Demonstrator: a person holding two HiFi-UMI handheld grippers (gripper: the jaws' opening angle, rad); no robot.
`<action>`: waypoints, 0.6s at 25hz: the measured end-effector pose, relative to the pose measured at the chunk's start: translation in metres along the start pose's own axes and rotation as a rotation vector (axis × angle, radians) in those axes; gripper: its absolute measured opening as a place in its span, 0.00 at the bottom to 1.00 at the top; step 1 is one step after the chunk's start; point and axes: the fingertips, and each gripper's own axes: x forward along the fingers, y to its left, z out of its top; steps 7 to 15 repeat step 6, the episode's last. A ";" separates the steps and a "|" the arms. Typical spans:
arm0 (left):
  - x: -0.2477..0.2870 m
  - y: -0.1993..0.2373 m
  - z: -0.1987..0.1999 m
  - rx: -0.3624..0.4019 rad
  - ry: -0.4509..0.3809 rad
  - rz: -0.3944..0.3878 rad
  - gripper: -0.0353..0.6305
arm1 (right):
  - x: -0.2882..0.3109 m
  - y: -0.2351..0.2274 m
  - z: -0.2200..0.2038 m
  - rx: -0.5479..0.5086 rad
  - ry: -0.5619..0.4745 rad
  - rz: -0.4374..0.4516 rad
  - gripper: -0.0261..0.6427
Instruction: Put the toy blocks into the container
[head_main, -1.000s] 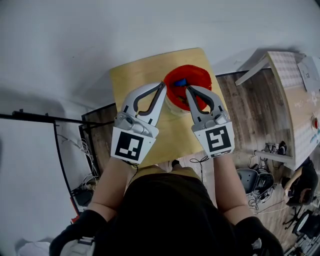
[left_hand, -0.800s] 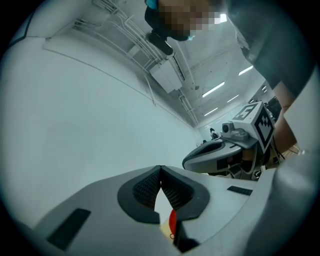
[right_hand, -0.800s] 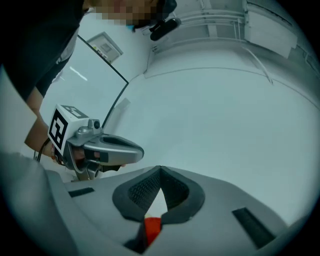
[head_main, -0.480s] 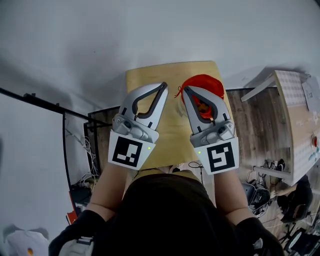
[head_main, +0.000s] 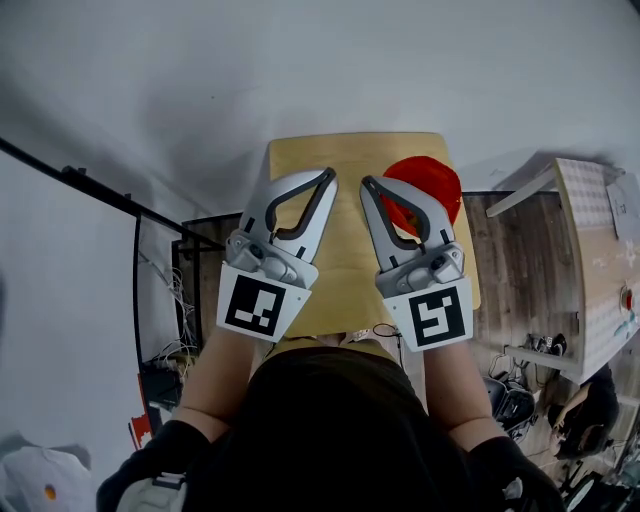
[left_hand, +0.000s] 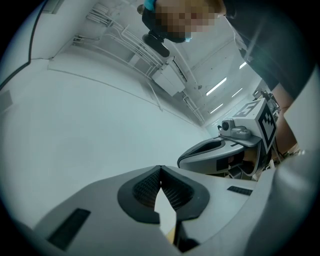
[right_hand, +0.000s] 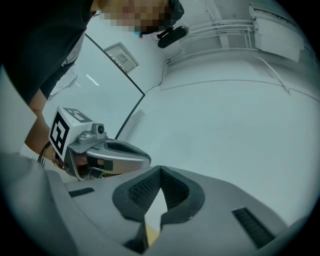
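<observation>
White wall fills the top half of the head view, from 9 round to 3 o'clock.

Light wood table sits at centre, and its far edge runs level across the frame. Your two tools cover most of its middle.

Left gripper: the long axis runs from its marker cube at 7 o'clock up to the tips at 1 o'clock. In the left gripper view the ribbed pads meet at the tip. The jaws are fully together and hold nothing; only pale wall shows through the slit behind them.

Right gripper: the long axis runs from its marker cube at 5 o'clock up to the tips at 11 o'clock. You hold the two tools leaning toward each other, tips near but apart, over the table. In the right gripper view its pads are also closed tip to tip, with nothing pinched.

Red container: on the table's far right corner, at about 1 o'clock from the right gripper's tips. The right gripper's upper jaw hides part of it. It reads round from overhead, so I can note no long axis. I cannot tell which way its mouth faces.

Toy blocks: I cannot make any out in any view.
</observation>
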 end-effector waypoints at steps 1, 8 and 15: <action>-0.003 0.001 0.001 0.003 -0.002 0.002 0.07 | 0.000 0.002 0.001 0.000 -0.001 0.001 0.08; -0.017 0.005 0.006 0.008 -0.009 0.014 0.07 | 0.001 0.015 0.009 0.007 -0.008 0.008 0.08; -0.017 0.005 0.006 0.008 -0.009 0.014 0.07 | 0.001 0.015 0.009 0.007 -0.008 0.008 0.08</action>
